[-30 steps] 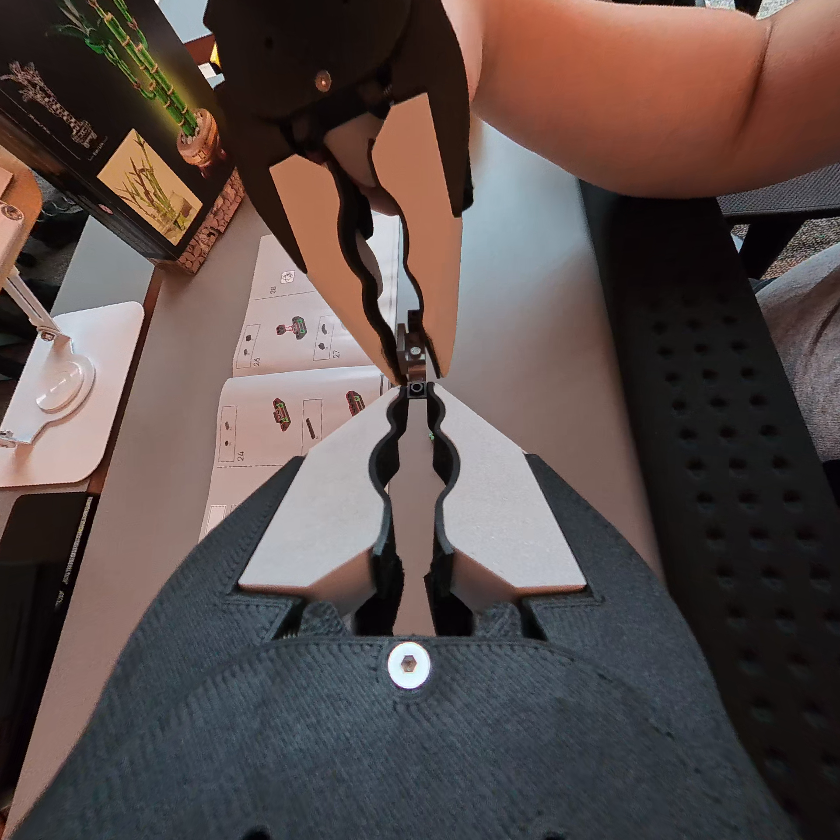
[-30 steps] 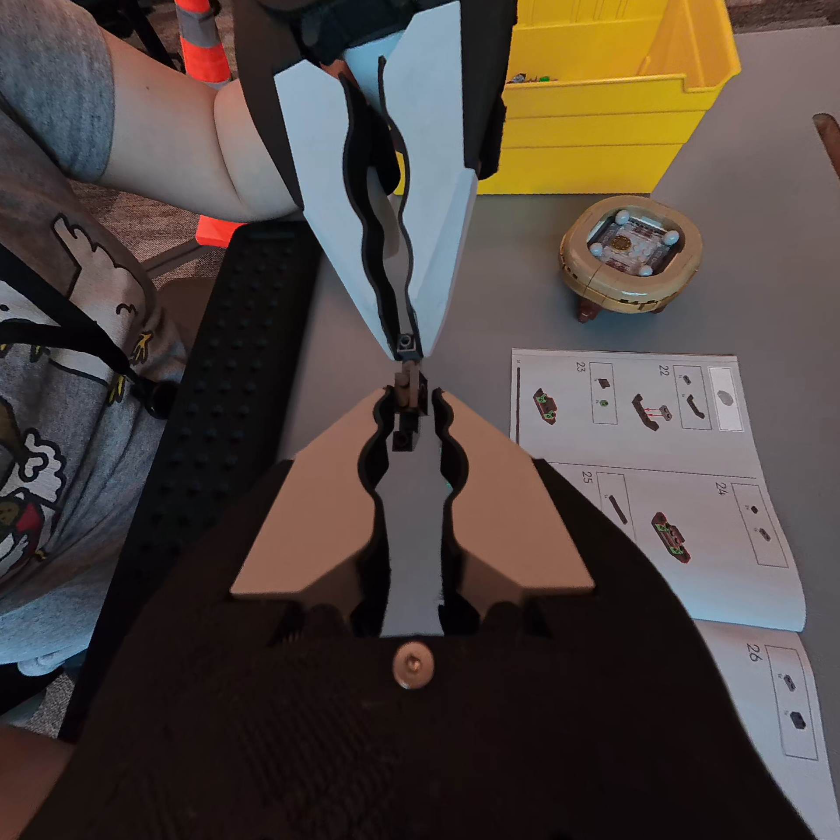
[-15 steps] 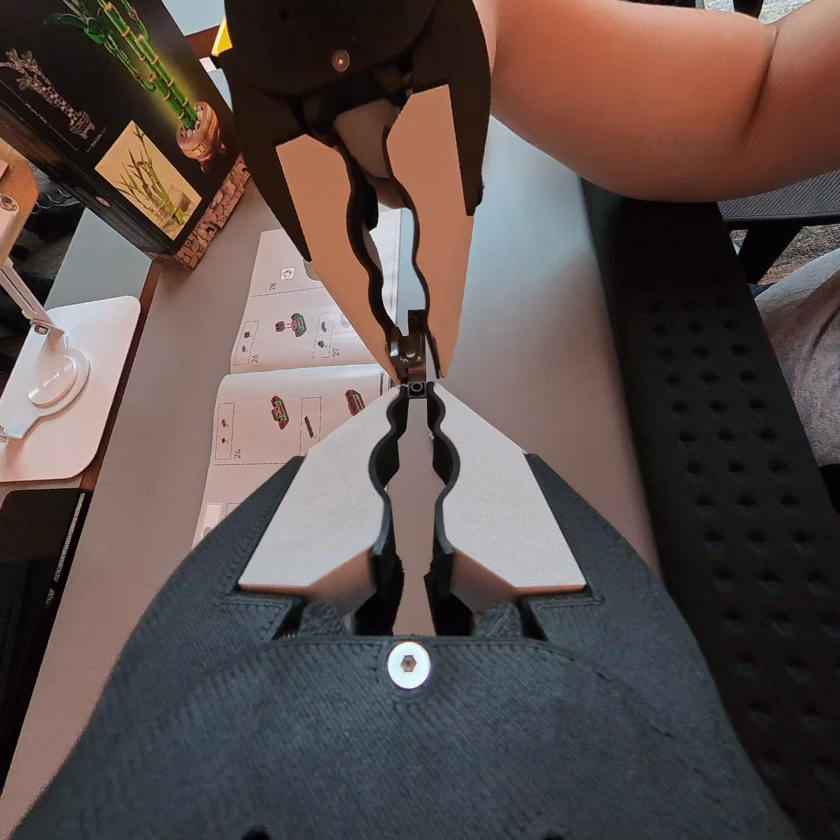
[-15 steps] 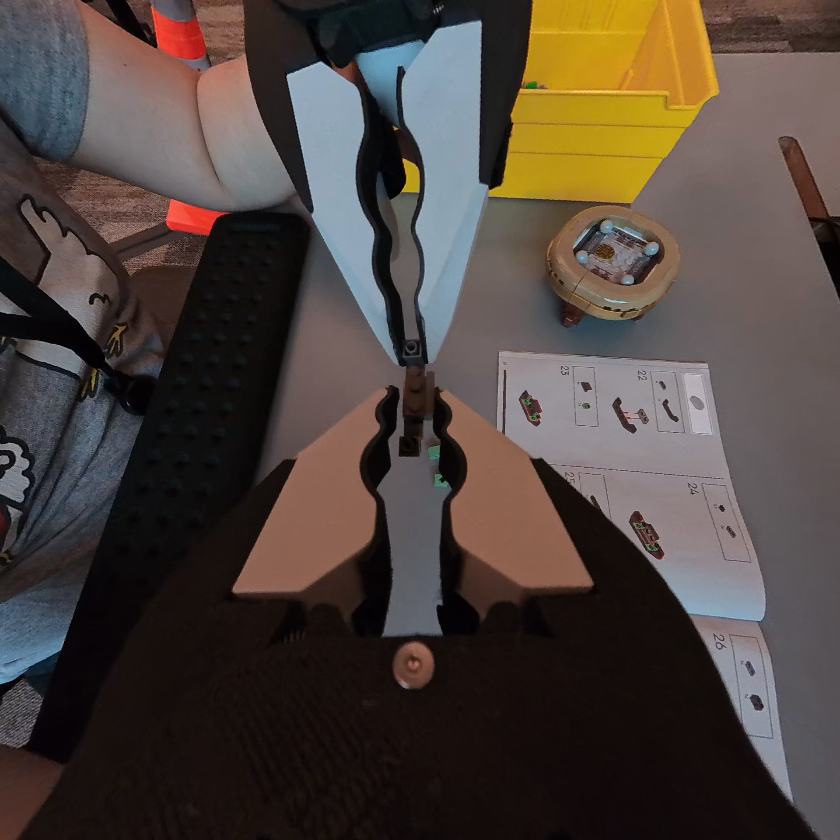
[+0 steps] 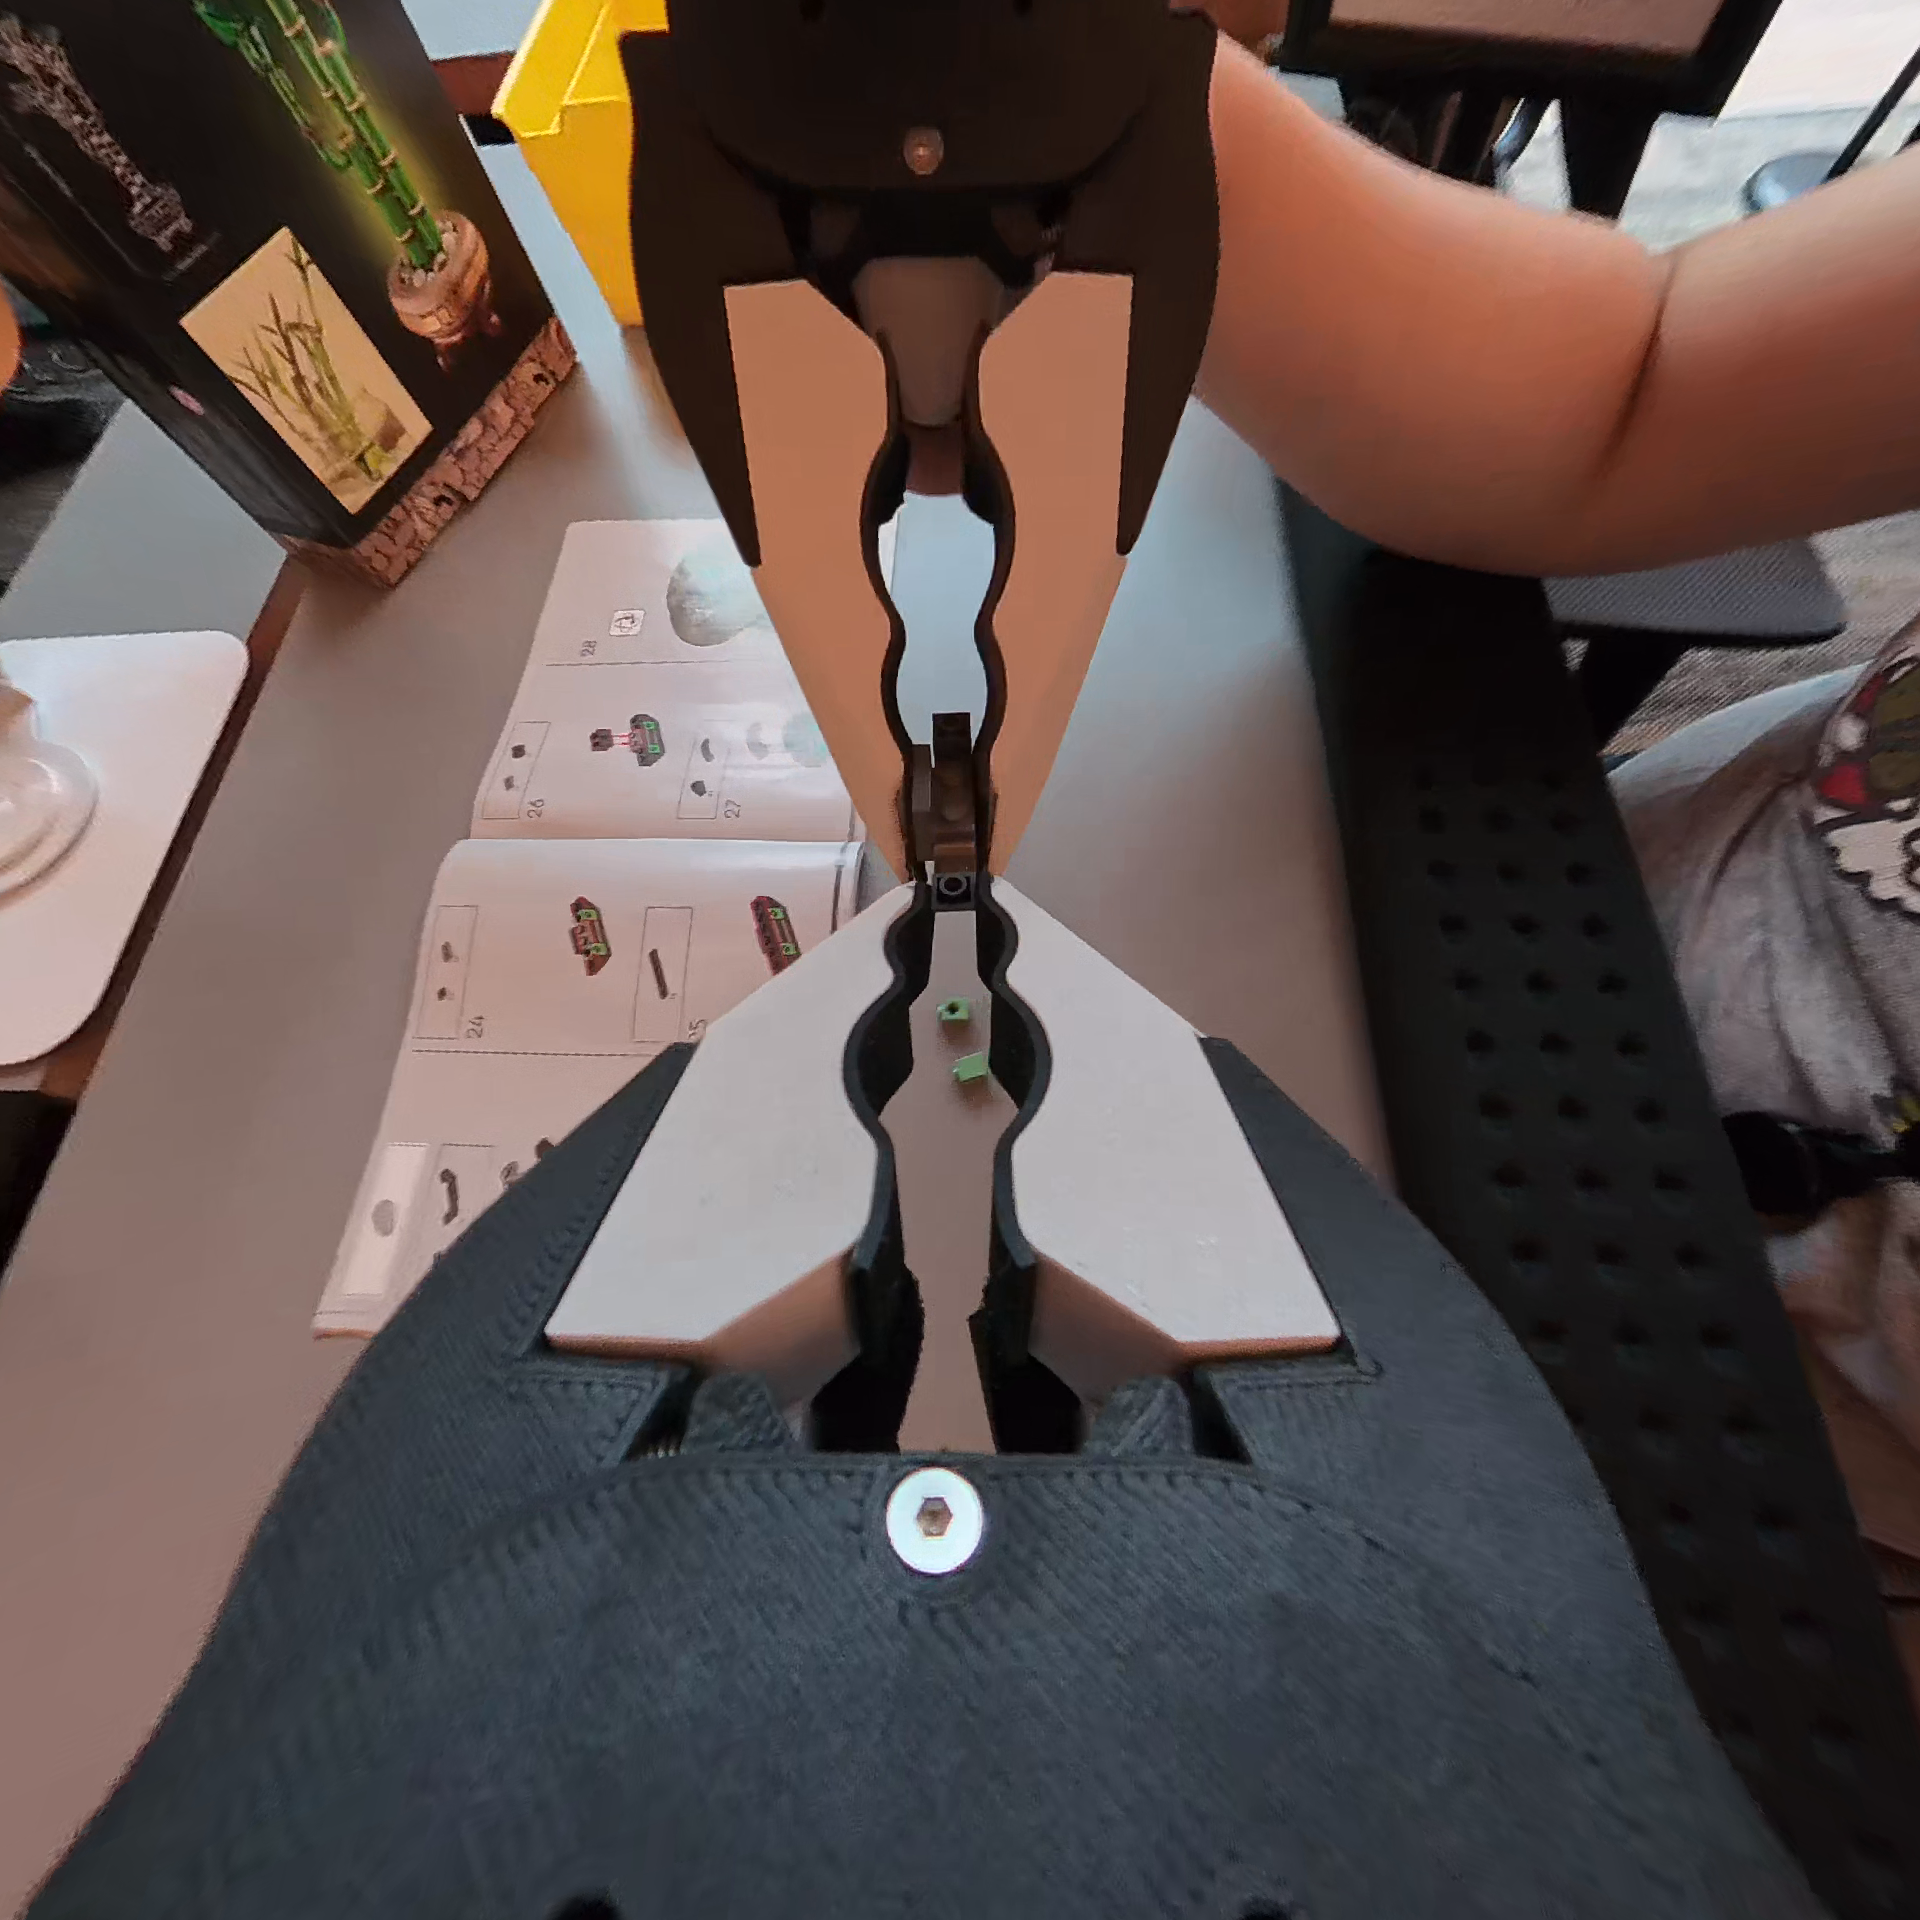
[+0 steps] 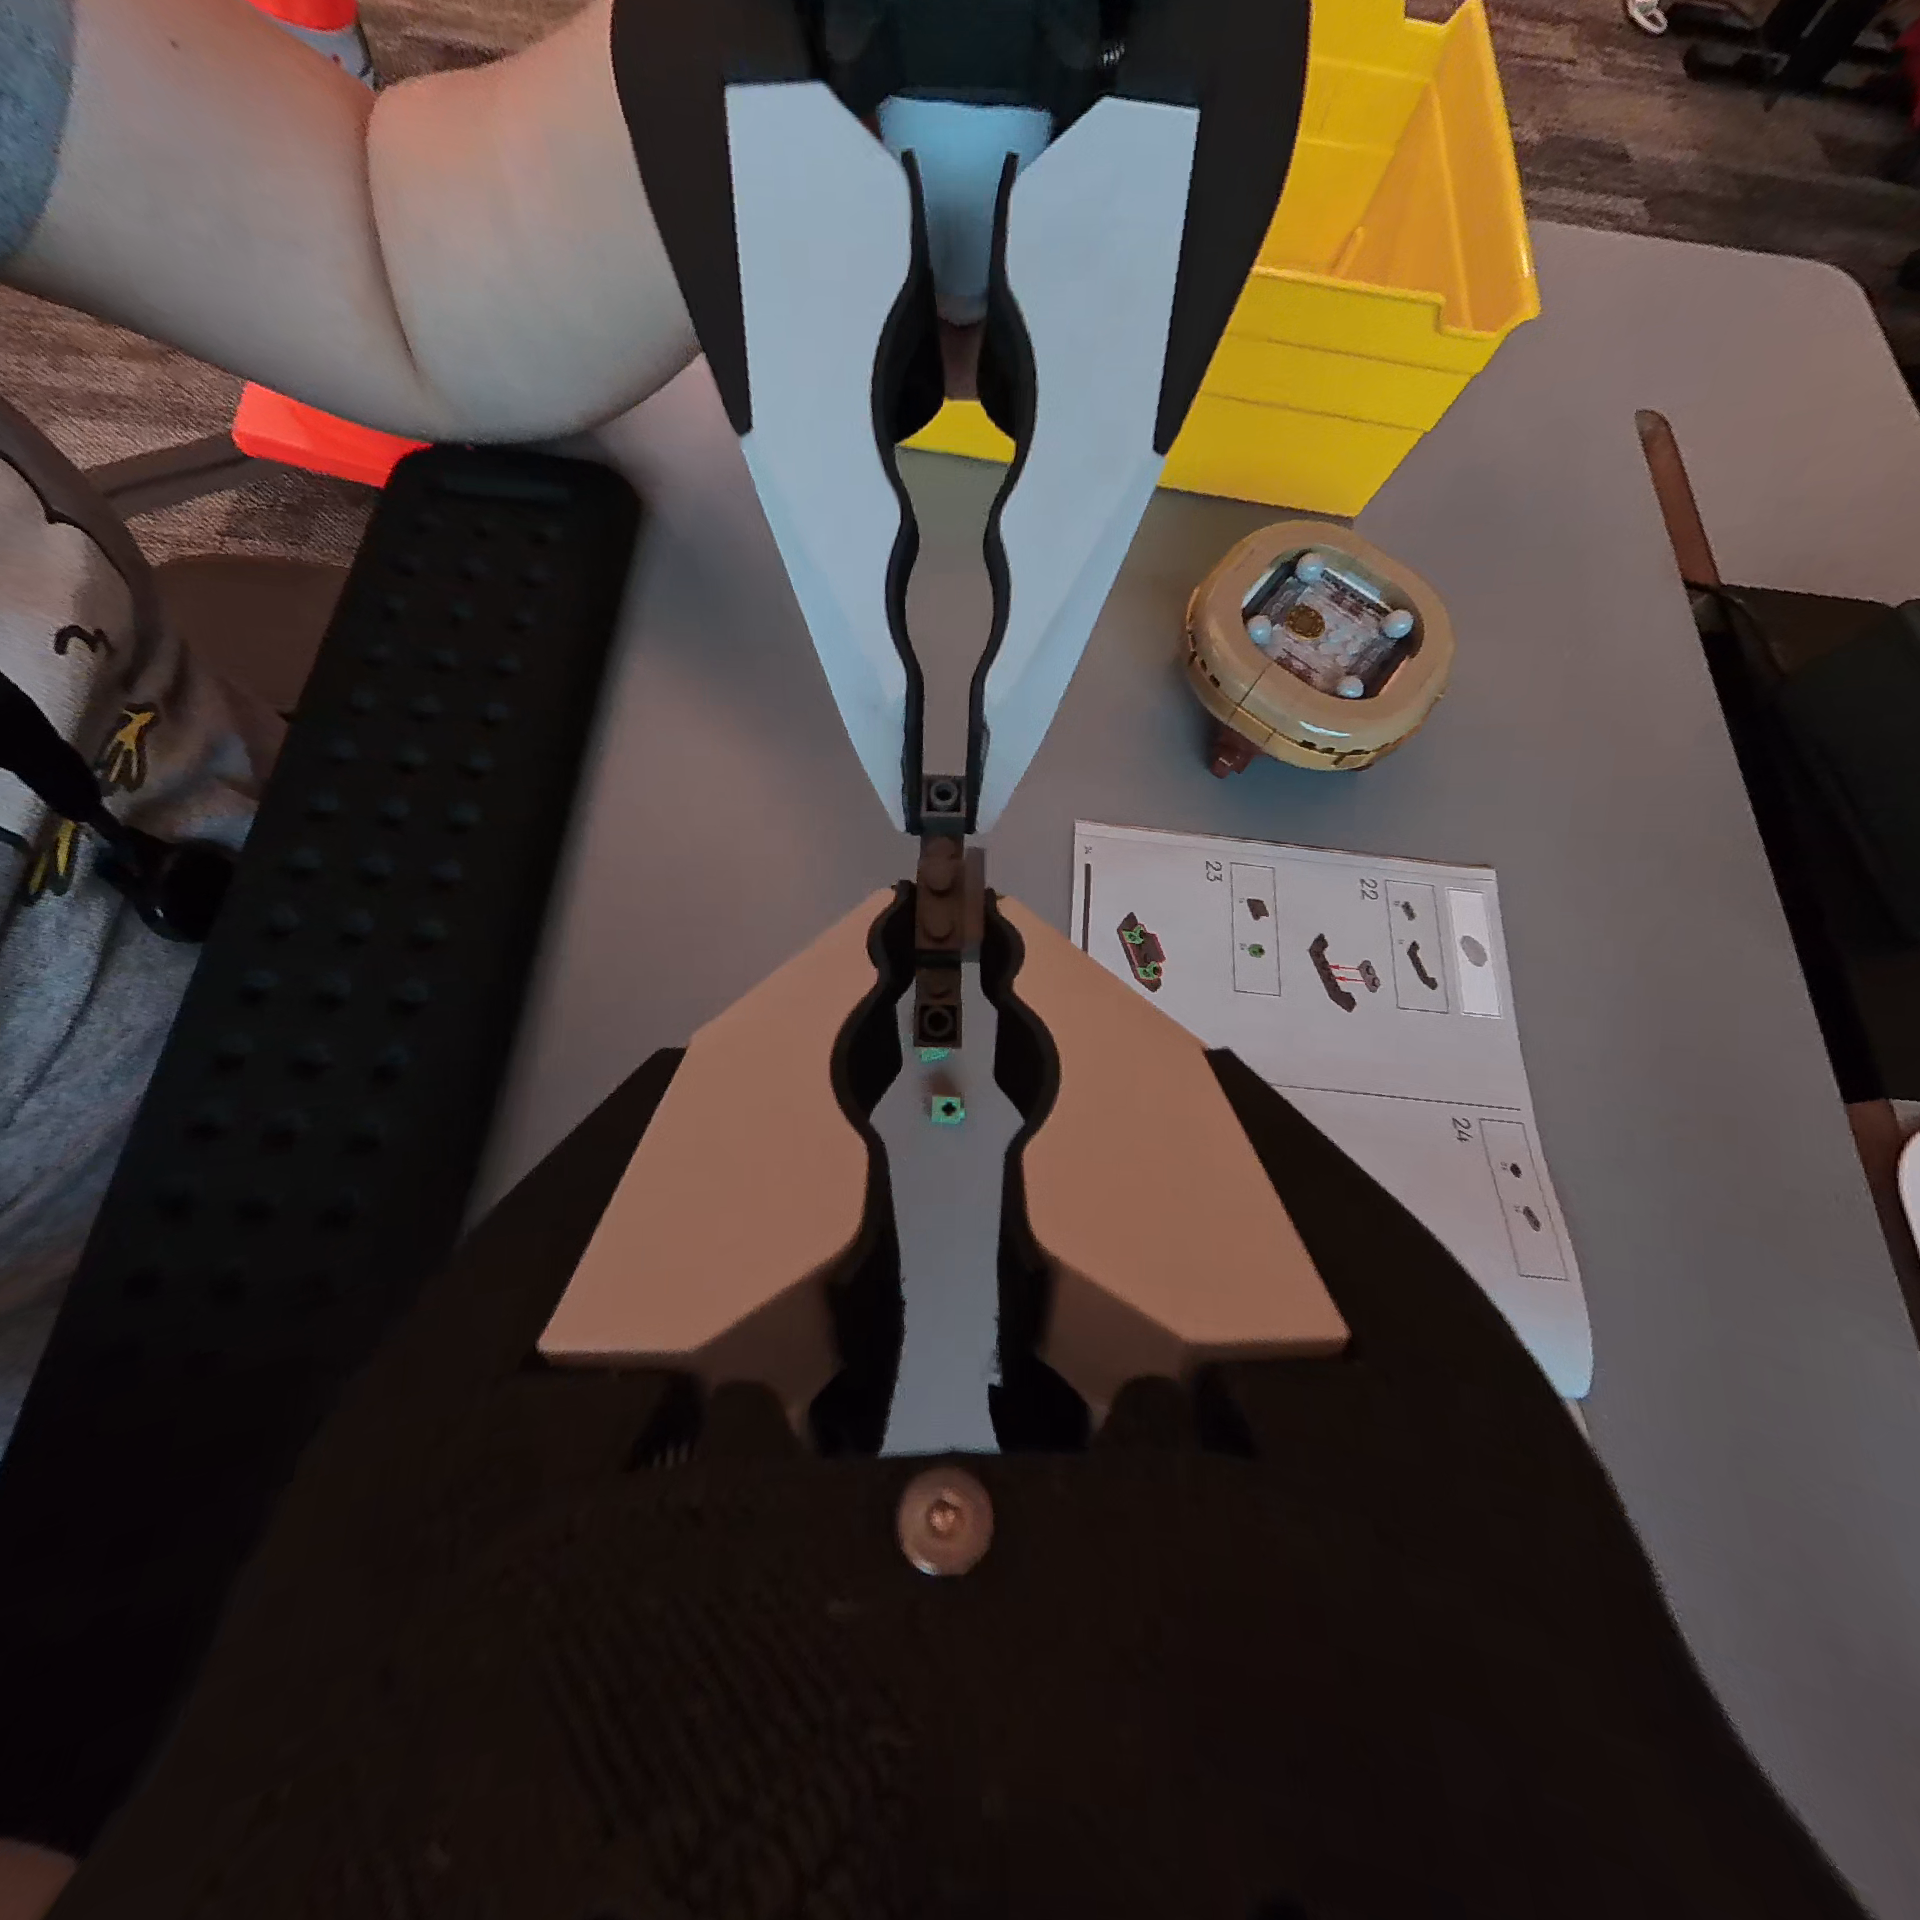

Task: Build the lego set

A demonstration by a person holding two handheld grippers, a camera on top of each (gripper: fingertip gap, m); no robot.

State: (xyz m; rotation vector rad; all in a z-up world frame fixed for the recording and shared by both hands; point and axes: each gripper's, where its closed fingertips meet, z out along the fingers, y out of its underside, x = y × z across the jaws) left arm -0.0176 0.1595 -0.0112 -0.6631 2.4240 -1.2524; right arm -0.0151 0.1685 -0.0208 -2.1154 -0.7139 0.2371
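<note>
My left gripper (image 5: 954, 896) is shut on a small dark grey one-stud brick (image 5: 954, 890). My right gripper (image 6: 940, 912) is shut on a long brown studded piece (image 6: 940, 904) with a dark block at its near end. The two grippers face each other tip to tip above the grey table (image 5: 312, 831). The grey brick (image 6: 942, 798) meets the far end of the brown piece (image 5: 948, 800). Two tiny green pieces (image 5: 952, 1010) lie on the table below the grippers and also show in the right wrist view (image 6: 945, 1110).
An open instruction booklet (image 5: 623, 831) (image 6: 1351, 987) lies on the table. A tan round pot build (image 6: 1317, 644) stands before a yellow bin (image 6: 1351, 312). The set's box (image 5: 260, 260) stands at the far left. A black perforated strip (image 5: 1558, 935) runs along the table's edge. Both grippers' tips are close together, under 4 cm apart. From either gripper's tips it is about 25 centimetres to the tan round pot build (image 6: 1317, 644).
Both grippers have turned into one straight line, tips still together. The views have shifted, and the two green pieces on the table now show between the fingers.
</note>
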